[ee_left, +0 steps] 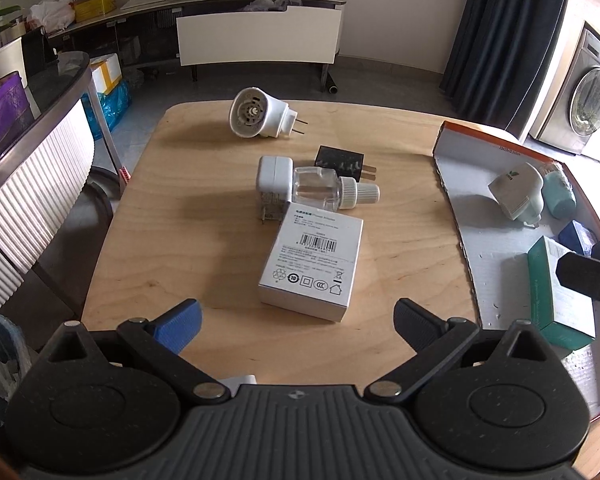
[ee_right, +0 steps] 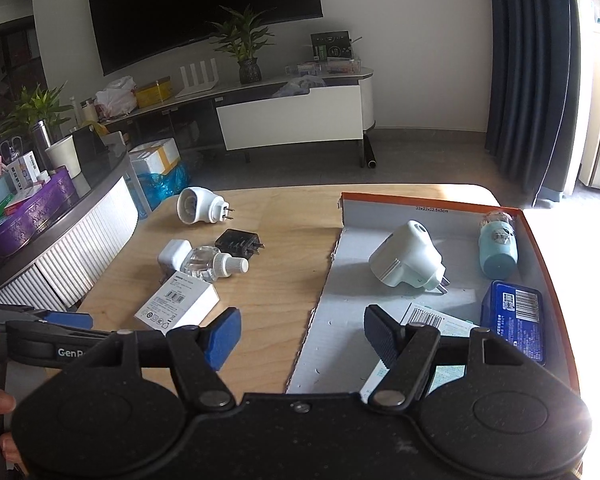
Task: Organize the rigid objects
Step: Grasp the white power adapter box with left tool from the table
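On the wooden table point(ee_left: 204, 240) lie a white box point(ee_left: 312, 264), a white adapter point(ee_left: 274, 180), a clear bottle point(ee_left: 324, 190), a black charger point(ee_left: 340, 160) and a white plug-in device point(ee_left: 256, 114). The orange-rimmed cardboard tray point(ee_right: 340, 300) holds a white plug-in point(ee_right: 408, 258), a pale blue bottle point(ee_right: 498, 248), a blue tin point(ee_right: 514, 320) and a teal box point(ee_left: 556, 296). My left gripper point(ee_left: 298, 326) is open and empty just before the white box. My right gripper point(ee_right: 302, 334) is open and empty over the tray's left wall.
A curved dark counter point(ee_right: 60, 216) with a purple box stands at the left. A TV stand point(ee_right: 260, 96) is behind the table. A washing machine point(ee_left: 588, 100) and a dark curtain point(ee_right: 528, 80) are at the right.
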